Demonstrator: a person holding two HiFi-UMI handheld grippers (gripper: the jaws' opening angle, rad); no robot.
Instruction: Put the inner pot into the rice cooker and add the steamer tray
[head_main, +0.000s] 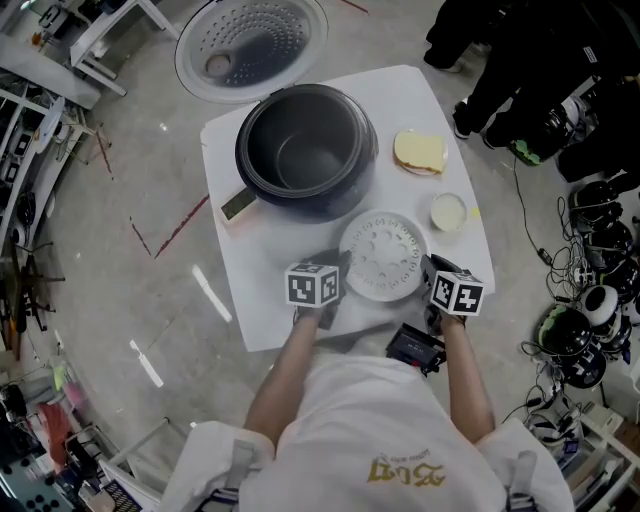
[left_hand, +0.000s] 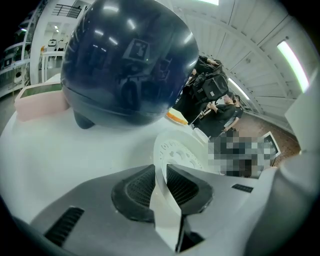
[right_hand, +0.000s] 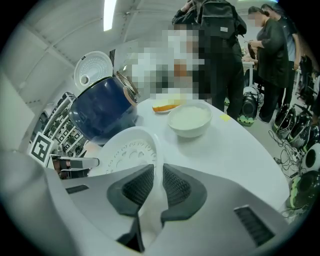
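Left side: left gripper (left_hand: 160, 176), fingers (left_hand: 137, 187) nearly together, the narrow gap filled by the white rim of the steamer tray (head_main: 383, 257). Pads press the rim from both faces, at the tray's near-left edge.

Centre: the tray is round with no long axis, perforated face up. It seems to lie flat on the tabletop (head_main: 250, 300), and I cannot tell whether it has been raised at all. It spans the space between the two grippers.

Right side: right gripper (right_hand: 157, 176), fingers (right_hand: 175, 186) likewise closed down on the tray's rim, at its right edge, roughly opposite the left hold.

Key relation: the rice cooker (head_main: 305, 150) stands just beyond the tray, away from the person and offset to the left, lid (head_main: 250, 45) thrown back. A dark inner pot (head_main: 305, 165) appears already seated. Judgement: tray must go up, forward and leftward over the cooker's mouth, kept level. The left gripper is nearer the cooker. The bowl (head_main: 448, 212) to the right is clear of that path.
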